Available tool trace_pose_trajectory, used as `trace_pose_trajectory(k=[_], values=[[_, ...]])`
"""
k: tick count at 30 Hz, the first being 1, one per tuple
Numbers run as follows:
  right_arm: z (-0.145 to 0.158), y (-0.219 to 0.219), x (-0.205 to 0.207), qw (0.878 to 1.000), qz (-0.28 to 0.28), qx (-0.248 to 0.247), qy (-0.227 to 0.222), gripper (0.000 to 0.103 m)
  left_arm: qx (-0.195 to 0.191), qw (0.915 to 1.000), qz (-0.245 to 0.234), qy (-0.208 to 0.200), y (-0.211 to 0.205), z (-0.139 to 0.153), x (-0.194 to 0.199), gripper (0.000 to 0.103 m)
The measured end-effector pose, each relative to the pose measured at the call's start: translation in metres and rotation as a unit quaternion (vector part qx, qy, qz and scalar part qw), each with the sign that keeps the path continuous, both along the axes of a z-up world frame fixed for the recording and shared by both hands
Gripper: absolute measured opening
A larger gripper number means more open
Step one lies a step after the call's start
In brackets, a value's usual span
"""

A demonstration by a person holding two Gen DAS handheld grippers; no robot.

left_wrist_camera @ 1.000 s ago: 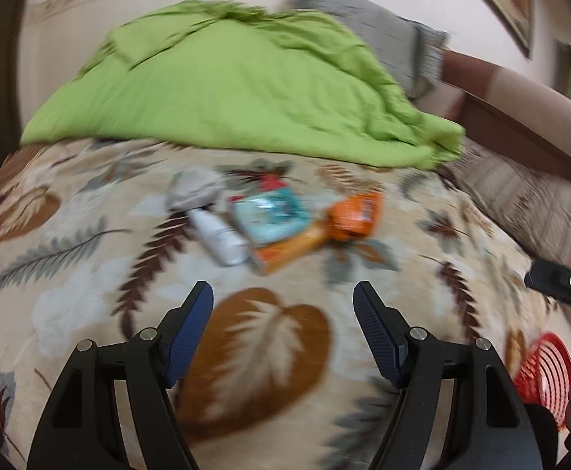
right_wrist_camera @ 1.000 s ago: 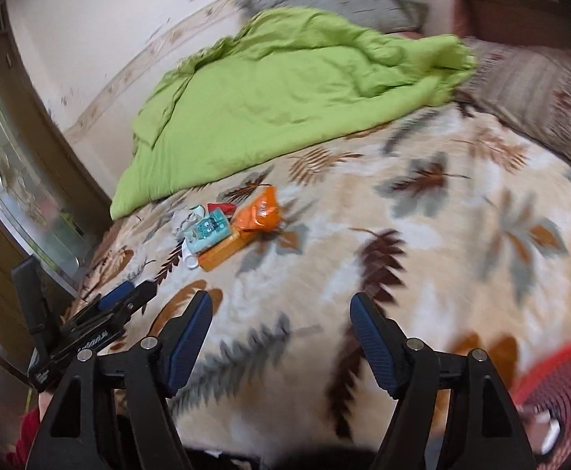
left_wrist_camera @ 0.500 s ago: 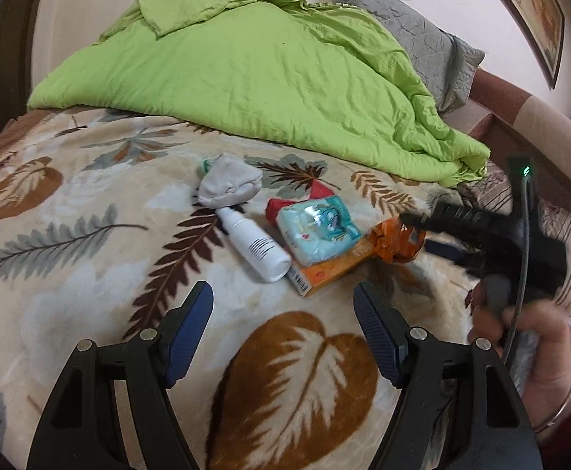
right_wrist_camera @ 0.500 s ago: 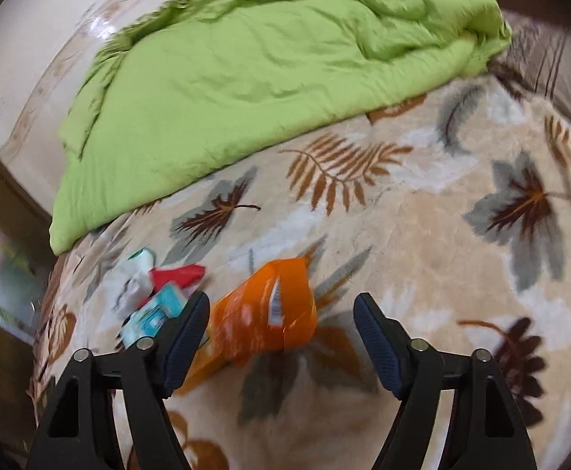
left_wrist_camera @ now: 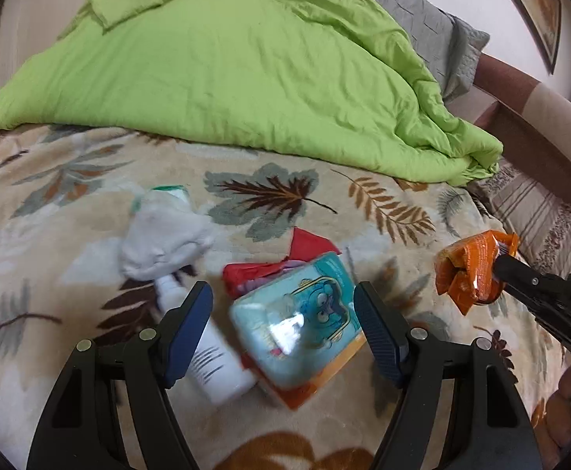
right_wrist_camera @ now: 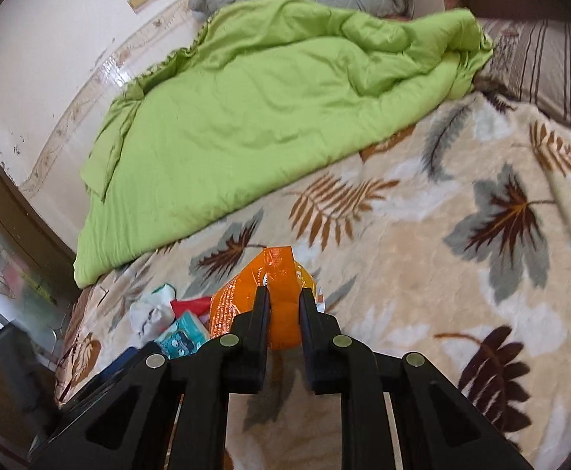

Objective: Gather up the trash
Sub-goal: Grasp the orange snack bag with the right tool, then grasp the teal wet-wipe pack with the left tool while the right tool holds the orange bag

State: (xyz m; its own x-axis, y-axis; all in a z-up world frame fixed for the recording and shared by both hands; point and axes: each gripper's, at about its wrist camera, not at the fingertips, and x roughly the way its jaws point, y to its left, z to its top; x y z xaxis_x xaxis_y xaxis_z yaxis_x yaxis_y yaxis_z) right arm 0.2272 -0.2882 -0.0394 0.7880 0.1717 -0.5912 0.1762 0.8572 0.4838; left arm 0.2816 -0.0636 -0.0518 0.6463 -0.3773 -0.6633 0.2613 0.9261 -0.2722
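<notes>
On the leaf-patterned blanket lies a small heap of trash. My left gripper stands open, its fingers either side of a teal wet-wipes pack that rests on an orange flat box. A white bottle, a crumpled white wrapper and a red wrapper lie beside it. My right gripper is shut on an orange snack wrapper, also seen at the right of the left wrist view as the crumpled orange wrapper.
A rumpled green duvet covers the far half of the bed, with a grey pillow and a striped pillow toward the headboard. A dark wooden door frame stands at the left of the right wrist view.
The right gripper has closed on the orange wrapper, which was between open jaws before. The left gripper has moved forward until the teal pack sits between its fingers.
</notes>
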Motion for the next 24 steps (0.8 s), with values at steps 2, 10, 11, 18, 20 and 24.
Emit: trace_pose_trajectory(k=[2, 10, 11, 18, 20, 24], values=[[0.001, 0.0, -0.001, 1.0, 0.003, 0.001, -0.001, 0.016, -0.001, 0.9997, -0.025, 0.007, -0.006, -0.002, -0.003, 0.07], [0.011, -0.01, -0.005, 1.0, -0.017, 0.004, -0.024, 0.016, 0.053, 0.992, -0.113, -0.013, -0.046, 0.002, -0.031, 0.043], [0.013, -0.011, -0.006, 0.999, -0.021, 0.002, -0.026, 0.016, 0.055, 0.9915, -0.117, -0.013, -0.049, 0.001, -0.031, 0.046], [0.018, -0.019, -0.011, 0.998, -0.043, -0.003, -0.035, 0.016, 0.096, 0.9835, -0.15, -0.03, -0.072, -0.005, -0.039, 0.066], [0.017, -0.023, -0.011, 0.998, -0.046, 0.005, -0.033, 0.016, 0.109, 0.9818, -0.151, -0.038, -0.078, -0.01, -0.041, 0.066], [0.017, -0.024, -0.012, 0.998, -0.052, 0.007, -0.033, 0.016, 0.142, 0.9763, -0.157, -0.044, -0.09, -0.018, -0.044, 0.052]])
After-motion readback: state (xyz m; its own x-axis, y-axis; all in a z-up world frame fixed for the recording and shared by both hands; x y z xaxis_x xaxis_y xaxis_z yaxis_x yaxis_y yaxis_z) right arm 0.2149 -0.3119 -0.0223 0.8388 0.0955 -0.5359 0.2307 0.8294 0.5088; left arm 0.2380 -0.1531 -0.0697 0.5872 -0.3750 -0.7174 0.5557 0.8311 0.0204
